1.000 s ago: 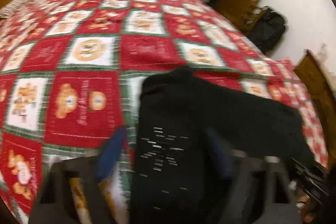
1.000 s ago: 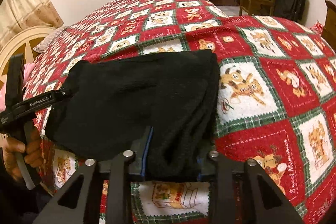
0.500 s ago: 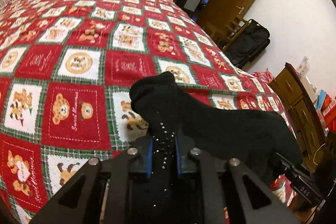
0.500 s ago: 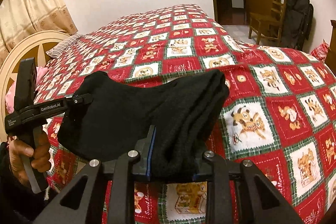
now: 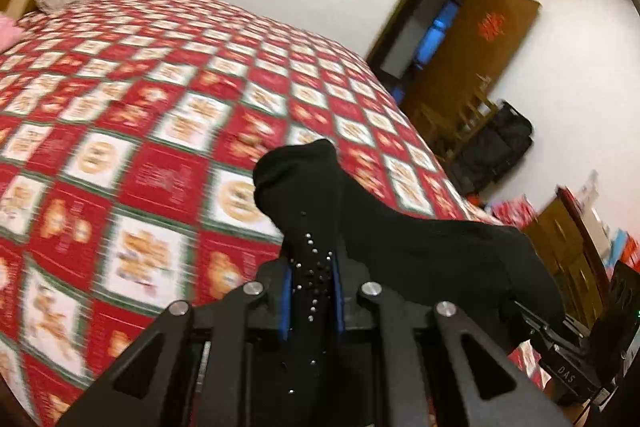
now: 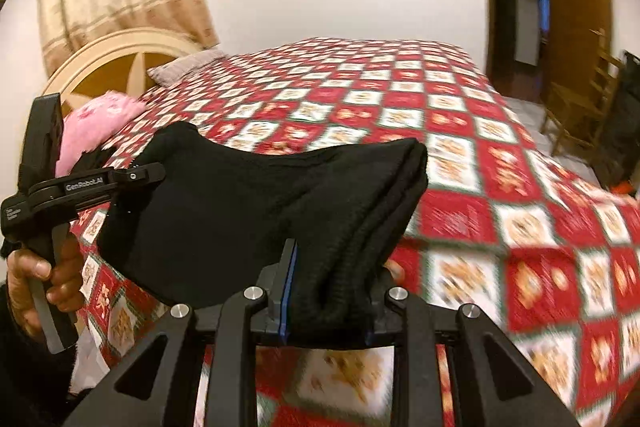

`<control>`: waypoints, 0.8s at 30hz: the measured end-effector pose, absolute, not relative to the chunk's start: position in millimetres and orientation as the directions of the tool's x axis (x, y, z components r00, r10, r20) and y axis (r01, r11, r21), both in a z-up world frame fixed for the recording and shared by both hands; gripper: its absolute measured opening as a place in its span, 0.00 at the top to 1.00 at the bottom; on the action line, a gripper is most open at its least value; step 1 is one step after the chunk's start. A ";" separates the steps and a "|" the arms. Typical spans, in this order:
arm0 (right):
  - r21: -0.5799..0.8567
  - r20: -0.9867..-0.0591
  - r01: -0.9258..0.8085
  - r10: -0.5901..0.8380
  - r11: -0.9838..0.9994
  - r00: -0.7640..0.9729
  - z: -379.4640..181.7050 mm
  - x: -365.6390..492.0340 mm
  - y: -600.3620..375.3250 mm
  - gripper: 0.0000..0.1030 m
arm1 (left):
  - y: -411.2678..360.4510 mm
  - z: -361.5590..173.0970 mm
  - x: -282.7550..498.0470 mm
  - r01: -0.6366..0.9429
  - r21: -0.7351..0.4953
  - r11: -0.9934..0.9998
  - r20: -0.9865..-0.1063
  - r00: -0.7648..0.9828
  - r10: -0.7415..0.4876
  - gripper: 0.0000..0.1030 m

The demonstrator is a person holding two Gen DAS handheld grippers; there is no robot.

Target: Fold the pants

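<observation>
The black pants (image 6: 248,211) hang folded in the air above the bed, stretched between my two grippers. My right gripper (image 6: 326,287) is shut on a thick bundled end of the pants. My left gripper (image 5: 312,291) is shut on the other end of the pants (image 5: 420,251), where small shiny studs dot the cloth. Seen from the right wrist view, the left gripper (image 6: 136,175) sits at the left, held by a hand (image 6: 36,279).
A red and white checked bedspread (image 6: 460,131) with bear pictures covers the bed. A pink cushion (image 6: 96,127) and a pillow (image 6: 184,67) lie by the cream headboard (image 6: 100,59). A wooden chair (image 5: 460,123), black bag (image 5: 500,147) and open door (image 5: 472,39) stand beyond the bed.
My left gripper closed on the pants' end. Both grippers then rose, lifting the folded pants off the bedspread, and the views tilted up toward the headboard and walls.
</observation>
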State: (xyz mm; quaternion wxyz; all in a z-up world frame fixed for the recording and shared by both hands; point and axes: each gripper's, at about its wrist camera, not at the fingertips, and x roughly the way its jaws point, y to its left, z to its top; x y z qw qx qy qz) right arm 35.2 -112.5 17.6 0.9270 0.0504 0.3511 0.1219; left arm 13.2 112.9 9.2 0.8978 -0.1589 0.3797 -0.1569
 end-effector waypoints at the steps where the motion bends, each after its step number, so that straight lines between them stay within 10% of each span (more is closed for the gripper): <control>1: 0.161 -0.638 -0.218 0.270 0.963 0.721 16.9 46.5 -101.8 0.74 | 124.1 10.3 14.1 0.135 -0.400 0.907 -0.631 0.677 -0.379 0.84; 20: -0.040 -0.738 -0.392 0.238 0.919 0.631 -67.9 146.8 -43.7 0.74 | 191.5 -59.2 38.1 -0.140 -0.294 0.945 -0.729 0.673 -0.127 0.83; 24: -0.042 -0.737 -0.389 0.235 0.920 0.634 -72.2 147.5 -43.1 0.73 | 193.8 -68.9 44.0 -0.168 -0.256 0.952 -0.764 0.638 -0.093 0.70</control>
